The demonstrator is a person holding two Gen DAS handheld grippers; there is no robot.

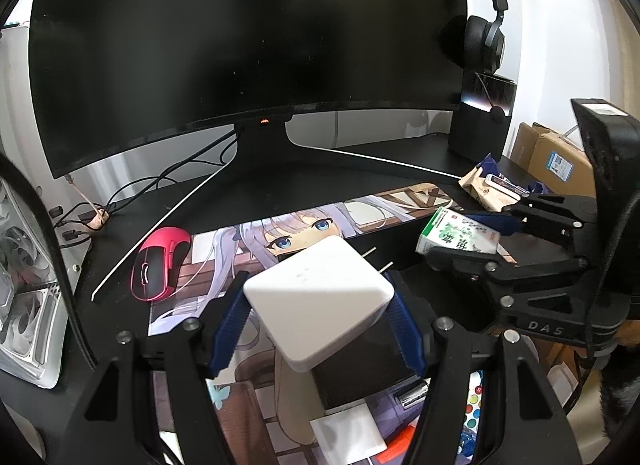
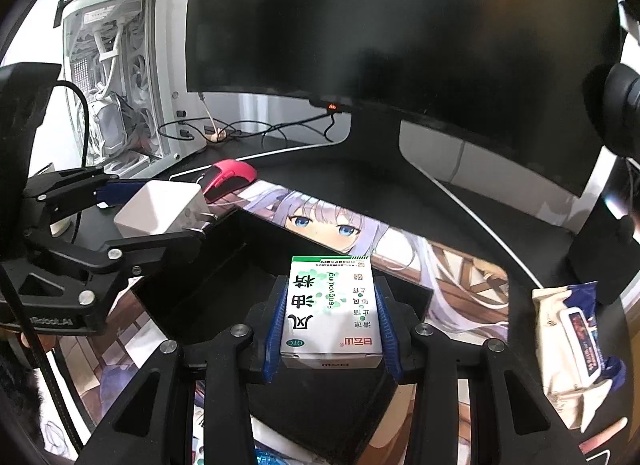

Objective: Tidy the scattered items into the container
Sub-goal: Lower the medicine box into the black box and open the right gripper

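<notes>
While both my hands hang over the desk mat [image 2: 460, 265], the black container [image 2: 224, 265] sits open at the centre of it, largest of the task's things, its far wall just under the printed face. One container is all I count.

Next in size is the wipes pack [image 2: 568, 349], lying at four o'clock in the right wrist view, well apart from the container; soft and crinkly, I judge it best pinched across its middle. One of these.

The white charger [image 1: 320, 301] is pinched between the pads of my left gripper [image 1: 316, 325], prongs pointing to one o'clock, over the container. It looks rigid, smooth and a bit slippery, so flat opposite faces are the right hold. One charger.

The green-and-white medicine box [image 2: 332, 313] is clamped by its long sides in my right gripper [image 2: 330, 329], above the container's interior. Light cardboard, likely crushable. One box.

The red mouse [image 1: 160, 269] rests at ten o'clock.
</notes>
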